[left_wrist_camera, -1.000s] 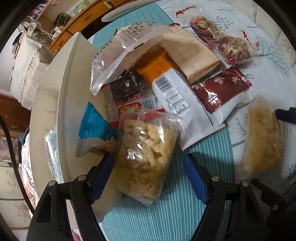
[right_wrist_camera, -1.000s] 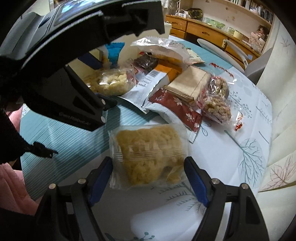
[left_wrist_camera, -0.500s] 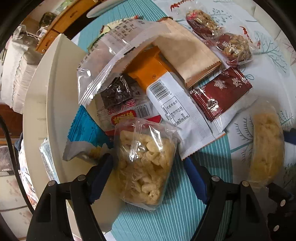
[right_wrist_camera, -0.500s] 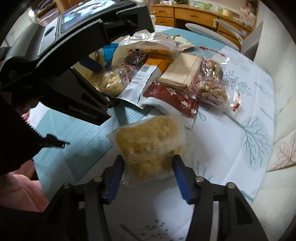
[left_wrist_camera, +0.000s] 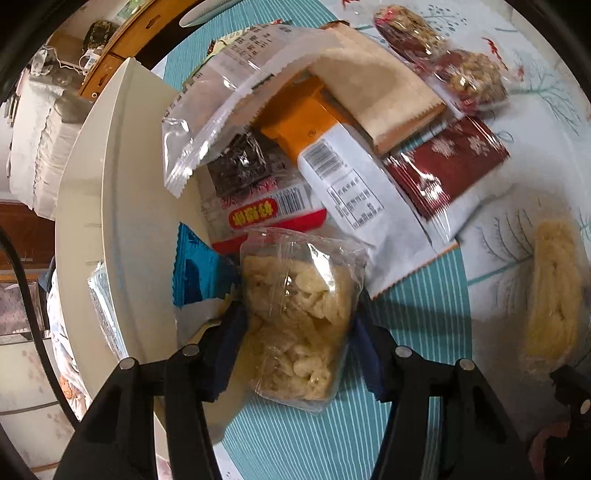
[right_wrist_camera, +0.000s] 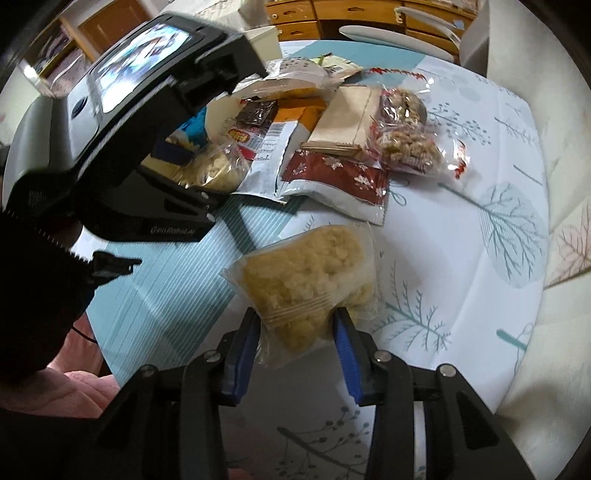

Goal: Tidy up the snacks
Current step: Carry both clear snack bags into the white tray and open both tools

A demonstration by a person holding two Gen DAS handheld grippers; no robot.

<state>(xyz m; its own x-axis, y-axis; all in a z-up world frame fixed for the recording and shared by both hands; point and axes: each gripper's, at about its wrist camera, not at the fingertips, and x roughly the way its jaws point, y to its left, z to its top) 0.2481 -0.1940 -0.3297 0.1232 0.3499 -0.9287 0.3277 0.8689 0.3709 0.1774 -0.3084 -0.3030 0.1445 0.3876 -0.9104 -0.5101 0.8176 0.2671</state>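
My left gripper [left_wrist_camera: 299, 332] is shut on a clear bag of pale puffed chips [left_wrist_camera: 299, 317], held by its lower half beside the white bin's wall [left_wrist_camera: 122, 206]. My right gripper [right_wrist_camera: 295, 328] is shut on a clear bag of yellow crumbly snack [right_wrist_camera: 310, 269] and holds it tilted above the tablecloth; this bag also shows in the left wrist view [left_wrist_camera: 554, 291]. A heap of snack packets lies beyond: a white-and-orange packet [left_wrist_camera: 343, 184], a dark red packet [left_wrist_camera: 447, 162], a tan packet [left_wrist_camera: 373, 92] and clear bags of nut clusters [left_wrist_camera: 469, 74].
A blue packet [left_wrist_camera: 195, 269] leans on the bin's inner side. The table [right_wrist_camera: 480, 229] has a white leaf-print cloth and a teal striped part [right_wrist_camera: 177, 288]. The left gripper's body [right_wrist_camera: 140, 122] fills the right wrist view's upper left. Wooden drawers [right_wrist_camera: 332, 18] stand behind.
Both grippers closed on their bags. The right gripper raised its yellow snack bag off the cloth. The left gripper closed on the chip bag next to the bin.
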